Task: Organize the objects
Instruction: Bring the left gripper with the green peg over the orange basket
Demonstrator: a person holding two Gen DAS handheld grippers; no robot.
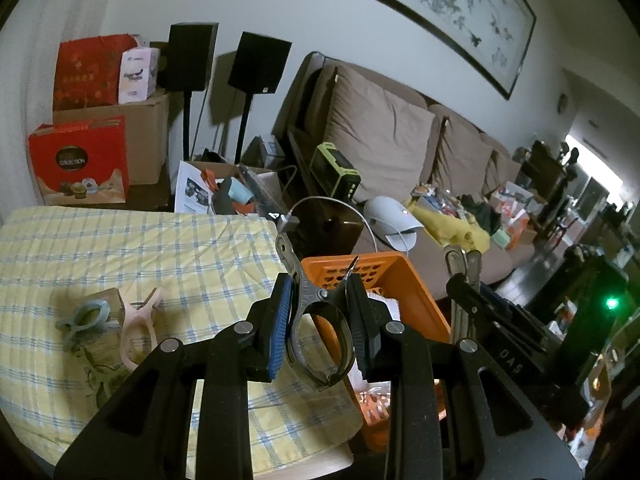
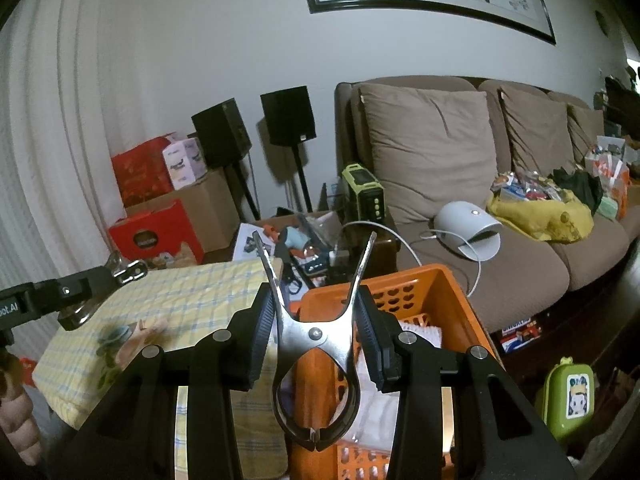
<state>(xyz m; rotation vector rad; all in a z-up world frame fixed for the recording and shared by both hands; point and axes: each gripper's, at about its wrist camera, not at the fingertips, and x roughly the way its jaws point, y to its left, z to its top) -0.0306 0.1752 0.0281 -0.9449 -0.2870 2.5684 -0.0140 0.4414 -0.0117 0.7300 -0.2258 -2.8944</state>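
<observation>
The left claw is squeezing a metal clip between its pads. One pad is blue and the other is black. The clip's round loop end is pointing back at the camera, and its two thin arms are sticking up and forward. The clip is hanging in the air over the edge of the tabletop, just beside the orange basket.

The right claw is squeezing a second metal clip. Its two long arms are spreading out in a V above the pads, and its loop end is pointing down at the camera with the tips touching. This clip is hanging right over the basket. Something white is lying inside the basket.

A yellow and blue checked cloth is covering the tabletop. On the cloth, far to the left, a blue clip and a pink clip are lying side by side, touching. Both are resting on a small printed card or box; it is too blurry to tell which.

In the left view, the right claw's clip is showing at the right, past the basket. In the right view, the left claw is showing at the left, over the cloth.

A brown sofa is standing behind the basket.
</observation>
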